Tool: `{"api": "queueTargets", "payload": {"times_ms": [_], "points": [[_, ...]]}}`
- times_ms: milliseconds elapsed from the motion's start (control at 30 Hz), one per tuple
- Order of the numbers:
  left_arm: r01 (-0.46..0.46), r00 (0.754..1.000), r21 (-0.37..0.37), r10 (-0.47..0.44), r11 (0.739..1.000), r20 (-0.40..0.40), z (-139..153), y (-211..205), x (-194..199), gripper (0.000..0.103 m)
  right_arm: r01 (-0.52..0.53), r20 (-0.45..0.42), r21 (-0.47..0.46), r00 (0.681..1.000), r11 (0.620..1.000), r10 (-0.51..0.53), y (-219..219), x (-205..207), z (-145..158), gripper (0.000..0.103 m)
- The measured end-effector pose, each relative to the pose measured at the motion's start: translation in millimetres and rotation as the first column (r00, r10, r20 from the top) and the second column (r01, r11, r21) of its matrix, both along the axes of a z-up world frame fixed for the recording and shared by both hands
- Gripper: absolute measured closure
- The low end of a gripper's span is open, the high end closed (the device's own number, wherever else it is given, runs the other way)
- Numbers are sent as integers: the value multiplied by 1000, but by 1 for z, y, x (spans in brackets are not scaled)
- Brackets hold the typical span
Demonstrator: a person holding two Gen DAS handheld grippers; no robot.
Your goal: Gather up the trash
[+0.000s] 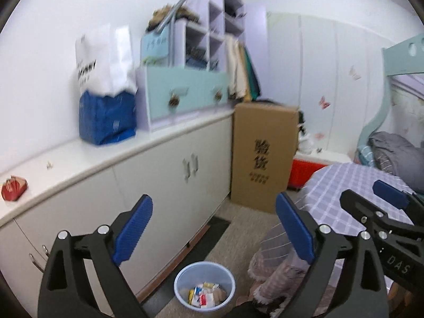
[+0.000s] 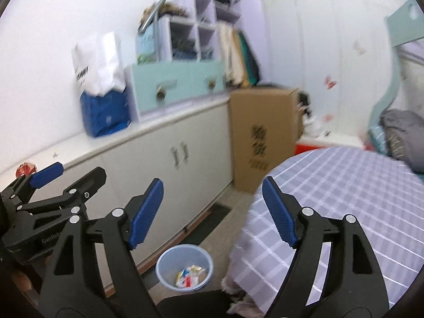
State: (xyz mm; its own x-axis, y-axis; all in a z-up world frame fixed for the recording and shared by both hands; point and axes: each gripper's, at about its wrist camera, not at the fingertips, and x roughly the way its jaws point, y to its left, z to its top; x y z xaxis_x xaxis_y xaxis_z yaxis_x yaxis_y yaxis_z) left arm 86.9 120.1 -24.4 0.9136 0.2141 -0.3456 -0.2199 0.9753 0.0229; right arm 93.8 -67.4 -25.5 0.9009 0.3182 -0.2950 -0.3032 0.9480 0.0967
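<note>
Red item: crumpled wrapper [image 1: 13,187], lying alone at the near left end of the white counter [image 1: 87,156]; in the right wrist view only its top shows [image 2: 26,169] behind the other tool's finger.
Material, judged: thin foil or plastic film, creased into a loose wad; likely very light, soft, easily crushed, not fragile. Printing on it is too blurred to read.
Surface, judged: glossy film may slide between flat pads; the ribbed blue pads should offset this.
Hold point, judged: across the bulk of the wad at its widest part, pads closing from both sides low to the counter, not on a loose edge that could tear or slip out.
Left gripper [image 1: 213,229]: spread wide, nothing between its pads, held in the air in front of the cabinet doors [image 1: 190,165], well apart from the wrapper.
Right gripper [image 2: 212,212]: likewise spread and carrying nothing, poised between the counter front and the checked table [image 2: 344,185].
Receptacle: pale blue bin [image 1: 204,286] on the floor near the counter's base, already holding several small packets and scraps; rim unobstructed from above.
Other counter load: blue and white bag [image 1: 106,100] and teal drawer unit [image 1: 185,90], standing far along from the wrapper, not in the way.
Small speck [image 1: 48,164]: on the counter between wrapper and bag; too small to identify.
Risk, judged: a light wad may cling to a pad on release over the bin.
Image quality: motion blur throughout.
</note>
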Motion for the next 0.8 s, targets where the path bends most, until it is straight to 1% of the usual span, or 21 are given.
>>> {"api": "queueTargets", "payload": {"times_ms": [67, 167, 300, 433, 567, 800], "points": [[23, 999, 14, -23, 1000, 25, 6, -14, -13, 10, 41, 46, 0, 998, 999, -41, -14, -22, 4, 23], [46, 997, 31, -48, 998, 60, 12, -35, -32, 9, 89, 85, -13, 993, 996, -87, -28, -47, 6, 21], [91, 992, 21, -92, 996, 82, 14, -55, -49, 9, 124, 97, -19, 988, 992, -122, -41, -67, 1, 20], [117, 988, 38, -120, 992, 96, 14, -71, -58, 9, 137, 87, 1, 987, 991, -136, -52, -75, -2, 20], [137, 986, 47, -140, 989, 86, 11, -80, -59, 9, 147, 79, 8, 986, 989, -147, -58, -73, -4, 20], [143, 986, 54, -147, 988, 75, 8, -83, -56, 9, 149, 65, 8, 987, 989, -149, -59, -71, -9, 20]]}}
